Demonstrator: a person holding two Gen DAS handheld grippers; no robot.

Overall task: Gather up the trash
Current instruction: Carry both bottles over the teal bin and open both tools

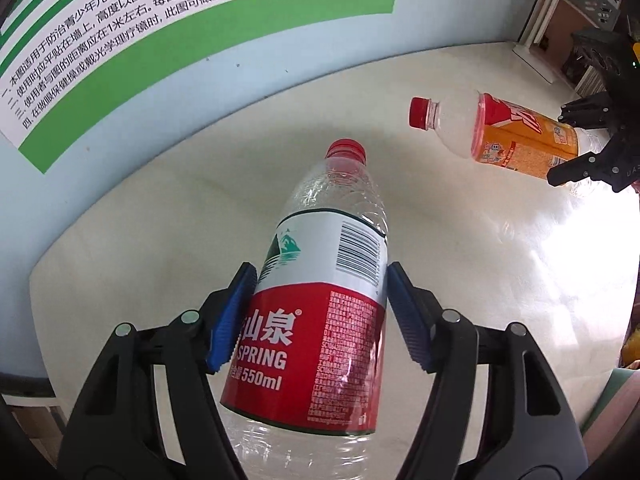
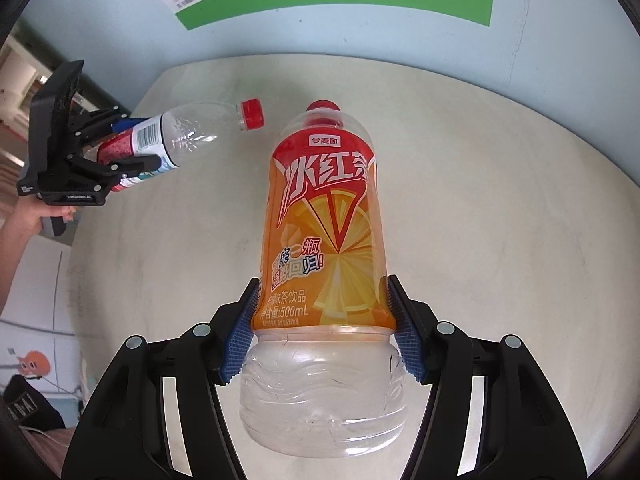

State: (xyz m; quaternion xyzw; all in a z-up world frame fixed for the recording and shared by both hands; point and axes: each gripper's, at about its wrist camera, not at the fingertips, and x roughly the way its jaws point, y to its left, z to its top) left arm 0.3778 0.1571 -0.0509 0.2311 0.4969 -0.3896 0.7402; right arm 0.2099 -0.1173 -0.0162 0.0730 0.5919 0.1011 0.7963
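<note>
above the table (image 2: 480,200), both grippers clamp bottles, well apart.

The left gripper (image 1: 320,312) holds the water bottle (image 1: 320,280) between its pads, cap pointing forward, above the table (image 1: 460,260). To its right, the right gripper (image 2: 324,328) holds the tea bottle (image 2: 324,240) the same way, also above the table. The two bottles are apart. A wall (image 2: 360,36) stands behind the table, with a poster (image 1: 140,32) on it.
</note>
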